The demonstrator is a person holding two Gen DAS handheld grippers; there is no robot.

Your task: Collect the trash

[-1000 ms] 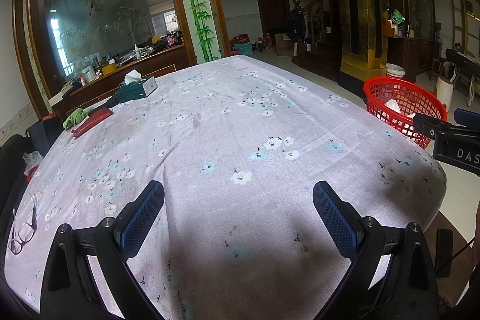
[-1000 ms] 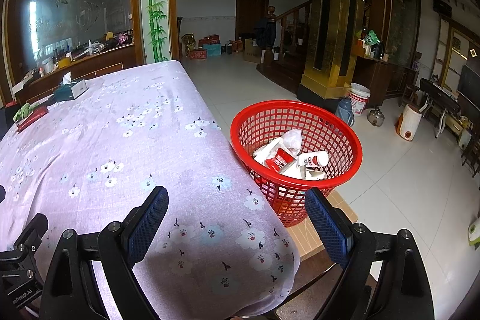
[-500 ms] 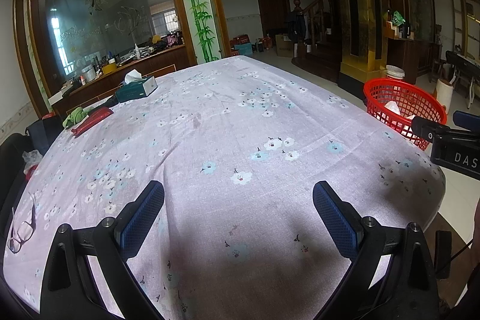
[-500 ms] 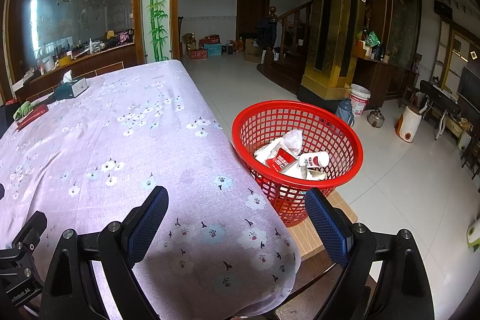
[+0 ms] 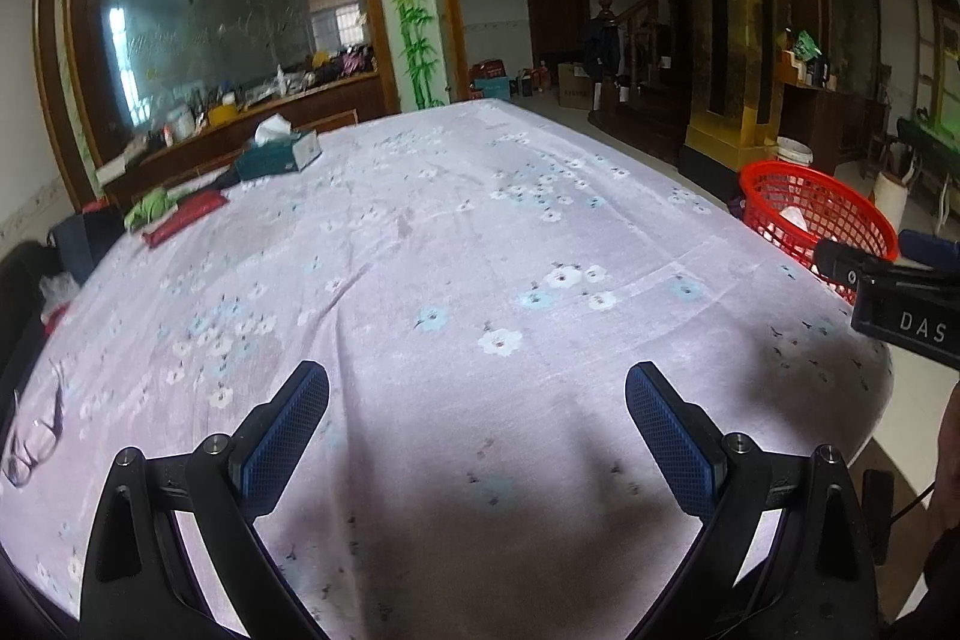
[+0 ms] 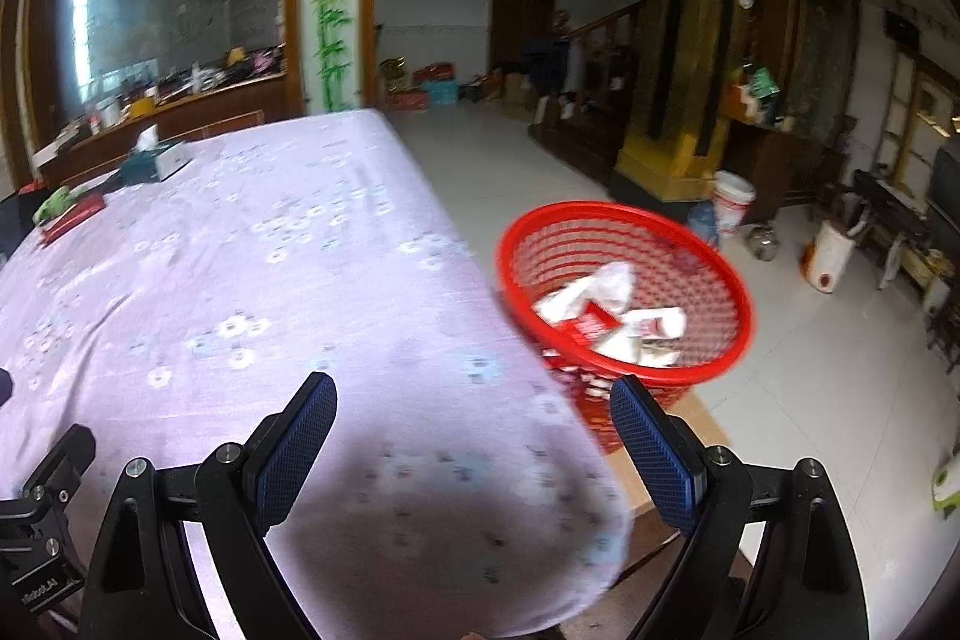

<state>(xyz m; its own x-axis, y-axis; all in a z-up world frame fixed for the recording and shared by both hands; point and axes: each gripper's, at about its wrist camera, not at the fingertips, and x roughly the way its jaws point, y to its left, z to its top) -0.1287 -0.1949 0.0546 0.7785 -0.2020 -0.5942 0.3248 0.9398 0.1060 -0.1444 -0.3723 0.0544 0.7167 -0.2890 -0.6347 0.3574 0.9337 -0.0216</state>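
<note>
Seen from the left wrist, the left gripper (image 5: pixel 477 421) hangs above the near end of a table under a lilac flowered tablecloth (image 5: pixel 456 232), its blue-padded jaws spread wide with nothing between them. A tissue box (image 5: pixel 279 154) sits at the far left of the cloth, a red pouch (image 5: pixel 186 219) and a green cloth (image 5: pixel 150 207) lie nearer the left edge, and a pair of glasses (image 5: pixel 33 436) rests at the near left. A red basket (image 5: pixel 819 220) stands off the table's right side. From the right wrist, blurred, the right gripper (image 6: pixel 471 430) is likewise spread and empty over the table's near right corner. The red basket (image 6: pixel 624 292) stands just beside that corner, holding the trash (image 6: pixel 612 316): crumpled white paper and red-and-white wrappers.
</note>
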